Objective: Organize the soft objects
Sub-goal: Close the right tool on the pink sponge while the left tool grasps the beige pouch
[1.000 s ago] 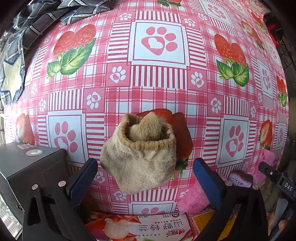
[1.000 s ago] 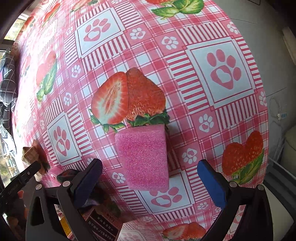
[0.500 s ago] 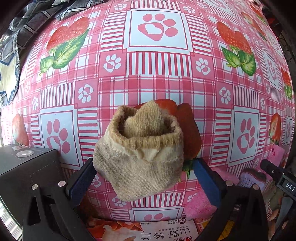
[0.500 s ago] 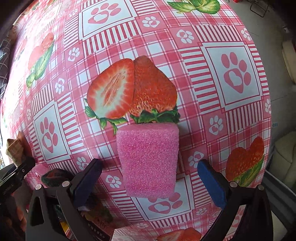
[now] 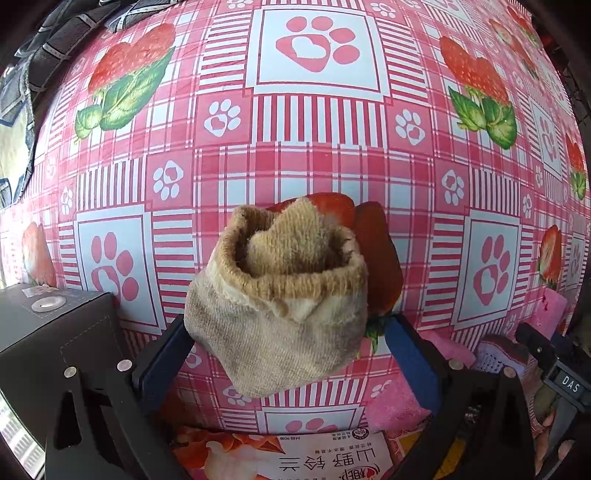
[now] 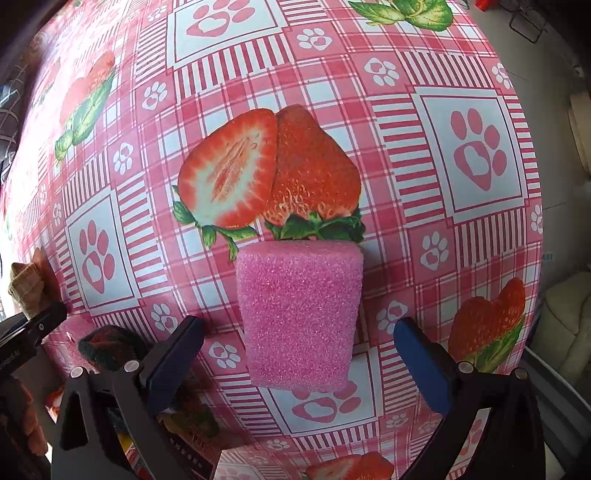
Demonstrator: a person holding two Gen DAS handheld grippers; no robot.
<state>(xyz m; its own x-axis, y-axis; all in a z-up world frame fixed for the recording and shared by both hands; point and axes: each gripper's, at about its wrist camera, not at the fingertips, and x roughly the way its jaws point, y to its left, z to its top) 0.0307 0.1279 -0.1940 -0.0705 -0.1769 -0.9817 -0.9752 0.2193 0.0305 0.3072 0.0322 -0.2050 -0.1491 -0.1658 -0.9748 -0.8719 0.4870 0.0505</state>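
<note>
A rolled beige sock bundle lies on the pink strawberry-and-paw tablecloth. My left gripper is open with its blue pads on either side of the bundle's lower half, close to or just touching it. A pink foam sponge block lies on the cloth in the right wrist view, below a printed strawberry. My right gripper is open, its pads standing apart from the sponge's near end on both sides. The sock bundle also shows at the far left of the right wrist view.
A black box stands at the left. A printed packet and pink soft items lie near the front edge. Dark checked cloth is at the far left corner. The table edge and floor are at the right.
Both grippers have moved forward. The sock bundle now sits between the left pads, and the sponge reaches in between the right pads. Both stay open.
</note>
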